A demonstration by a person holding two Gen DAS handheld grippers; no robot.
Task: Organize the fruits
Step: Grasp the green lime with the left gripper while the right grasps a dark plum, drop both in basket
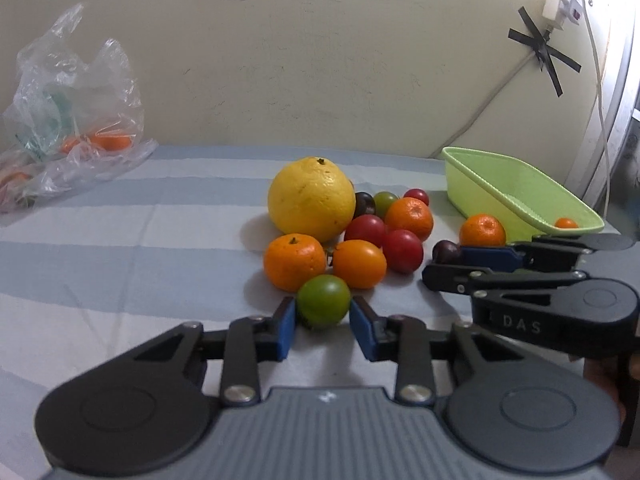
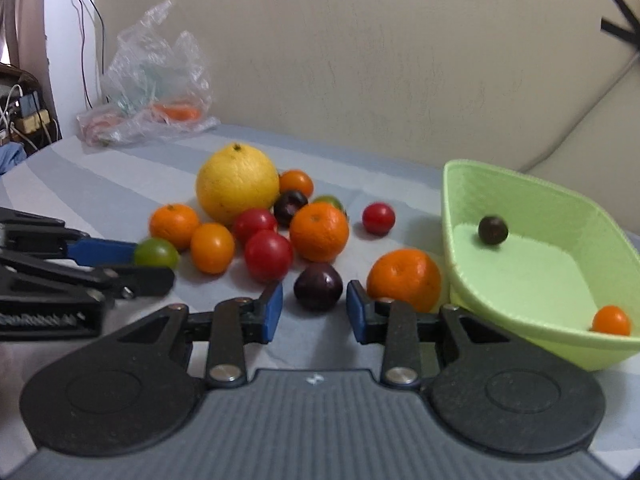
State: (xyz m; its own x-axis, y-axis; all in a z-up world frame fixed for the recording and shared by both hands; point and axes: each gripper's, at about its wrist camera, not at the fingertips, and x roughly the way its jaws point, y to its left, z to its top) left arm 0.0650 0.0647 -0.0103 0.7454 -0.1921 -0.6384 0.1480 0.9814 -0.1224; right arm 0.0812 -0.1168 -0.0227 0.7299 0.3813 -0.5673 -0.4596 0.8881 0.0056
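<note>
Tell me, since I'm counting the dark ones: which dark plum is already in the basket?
The small dark plum on the green basket floor; the others lie on the cloth.

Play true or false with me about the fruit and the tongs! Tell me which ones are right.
1. The left tongs are around a small green fruit. True.
2. The green basket has no fruit in it. False: a dark fruit and a small orange fruit lie inside.
3. The biggest fruit in the pile is the yellow citrus. True.
4. The right tongs have a red fruit between them. False: a dark purple fruit sits between them.
5. A clear plastic bag lies on the striped cloth near the wall. True.
</note>
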